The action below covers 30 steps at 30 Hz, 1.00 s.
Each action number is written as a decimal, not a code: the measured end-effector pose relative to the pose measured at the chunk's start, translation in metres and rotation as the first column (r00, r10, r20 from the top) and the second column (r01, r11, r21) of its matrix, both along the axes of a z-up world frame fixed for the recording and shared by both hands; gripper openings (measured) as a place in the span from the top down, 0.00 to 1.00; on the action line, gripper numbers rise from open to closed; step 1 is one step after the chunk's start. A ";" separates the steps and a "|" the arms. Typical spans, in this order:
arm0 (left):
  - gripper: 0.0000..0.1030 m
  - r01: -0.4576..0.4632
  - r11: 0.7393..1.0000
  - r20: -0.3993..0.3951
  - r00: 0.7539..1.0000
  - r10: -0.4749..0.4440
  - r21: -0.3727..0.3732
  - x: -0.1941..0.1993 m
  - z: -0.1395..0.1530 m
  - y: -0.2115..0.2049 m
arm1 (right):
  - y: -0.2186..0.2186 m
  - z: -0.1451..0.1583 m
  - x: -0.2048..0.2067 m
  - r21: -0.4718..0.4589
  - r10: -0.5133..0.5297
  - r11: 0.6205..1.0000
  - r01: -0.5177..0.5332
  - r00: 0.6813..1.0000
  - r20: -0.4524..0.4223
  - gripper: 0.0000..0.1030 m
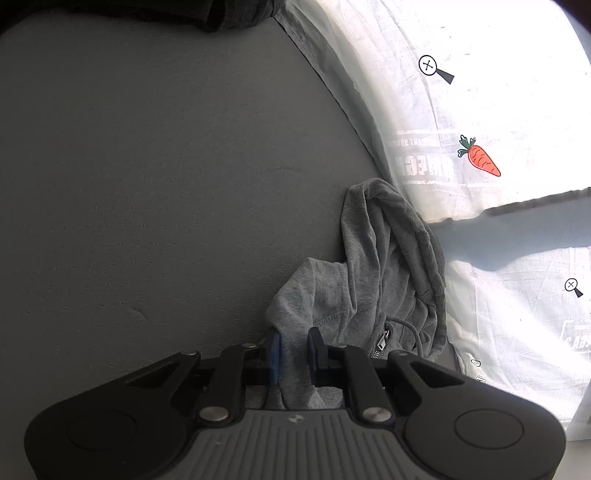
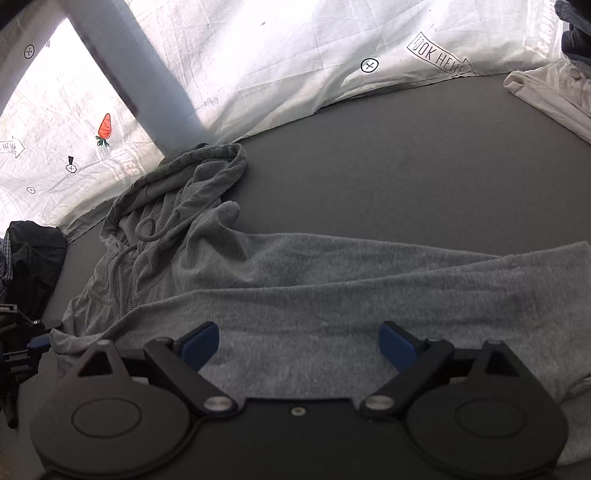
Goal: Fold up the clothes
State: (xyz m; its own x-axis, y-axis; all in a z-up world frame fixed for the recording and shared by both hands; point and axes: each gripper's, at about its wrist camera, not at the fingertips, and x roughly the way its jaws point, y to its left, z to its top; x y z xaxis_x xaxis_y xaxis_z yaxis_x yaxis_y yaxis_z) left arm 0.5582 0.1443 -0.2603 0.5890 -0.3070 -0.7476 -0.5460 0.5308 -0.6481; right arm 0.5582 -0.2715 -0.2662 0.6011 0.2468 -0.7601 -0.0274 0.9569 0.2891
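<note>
In the left wrist view, the left gripper (image 1: 294, 350) is clamped on a fold of the grey hoodie (image 1: 384, 280) lying on the grey bed (image 1: 166, 184). In the right wrist view, the right gripper (image 2: 298, 341) is held apart above the hoodie's body, nothing pinched. With one corner gripped, the cloth could be dragged and bunched.

Grey hoodie (image 2: 258, 280) on dark, perhaps padded, surface (image 2: 388, 177).

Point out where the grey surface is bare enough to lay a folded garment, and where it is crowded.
Bare: the wide stretch of grey surface between the grey hoodie and the white printed sheet, ending at the cream garment. Also bare beside the hoodie in the left wrist view, up to the dark clothes. Crowded: around the hoodie's hood against the sheet.
</note>
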 end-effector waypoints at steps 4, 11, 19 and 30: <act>0.90 -0.022 0.999 -0.023 1.000 0.022 -0.024 0.001 -0.003 0.004 | 0.029 0.019 -0.001 -0.224 0.049 0.974 -0.032 0.996 0.072 0.48; 0.89 0.022 1.000 -0.070 0.997 -0.023 -0.011 0.014 0.001 0.013 | 0.061 0.034 0.004 0.011 0.054 0.998 -0.055 0.997 0.058 0.93; 0.99 0.032 0.999 -0.032 0.999 -0.032 0.002 0.036 0.014 0.041 | 0.118 0.018 -0.004 0.163 0.053 0.985 -0.050 0.998 -0.017 0.94; 0.98 0.114 0.993 -0.032 0.993 -0.114 -0.020 0.045 0.006 0.061 | 0.177 -0.005 0.010 0.301 0.174 0.944 -0.135 0.979 -0.107 0.94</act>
